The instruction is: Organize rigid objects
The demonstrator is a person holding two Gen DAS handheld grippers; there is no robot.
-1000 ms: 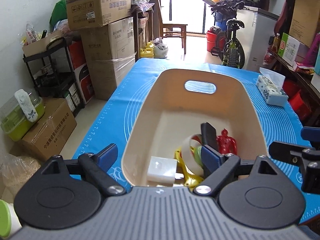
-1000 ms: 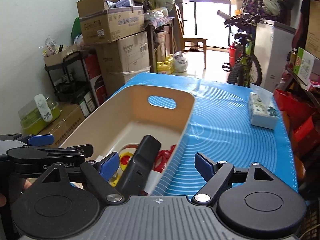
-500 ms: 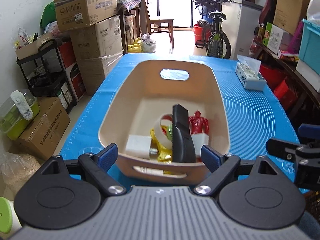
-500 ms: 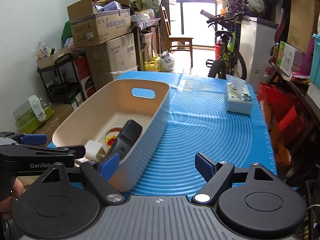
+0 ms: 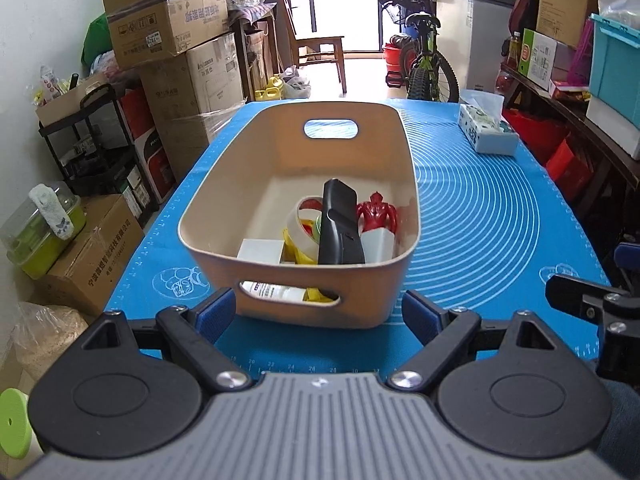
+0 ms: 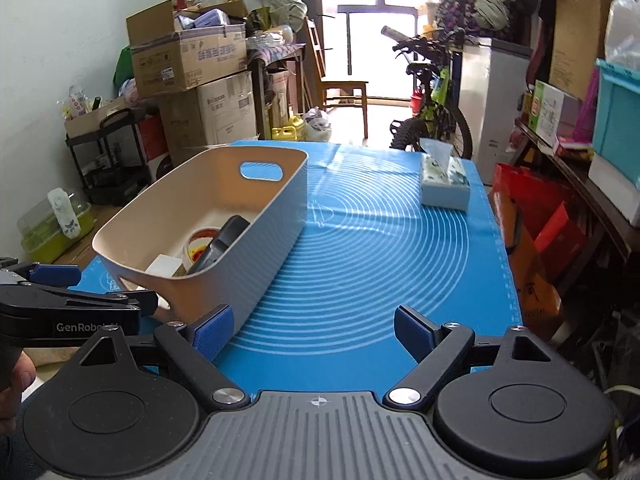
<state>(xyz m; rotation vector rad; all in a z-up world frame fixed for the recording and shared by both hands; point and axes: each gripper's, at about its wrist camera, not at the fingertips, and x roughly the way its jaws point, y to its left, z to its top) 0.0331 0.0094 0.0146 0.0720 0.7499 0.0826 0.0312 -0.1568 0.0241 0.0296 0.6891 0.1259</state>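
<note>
A beige bin stands on the blue mat; it also shows in the right wrist view. Inside lie a black remote, a red figure, a tape roll, a white box and yellow items. The remote also shows in the right wrist view. My left gripper is open and empty, just in front of the bin's near wall. My right gripper is open and empty over the mat, to the right of the bin's near corner.
A tissue box sits on the mat at the far right, also in the right wrist view. Cardboard boxes and a black shelf stand left of the table. A bicycle is behind it. Shelves with boxes line the right.
Both grippers have pulled back from the bin toward the table's near edge. The black remote, earlier next to the right gripper's fingers, now lies in the bin.
</note>
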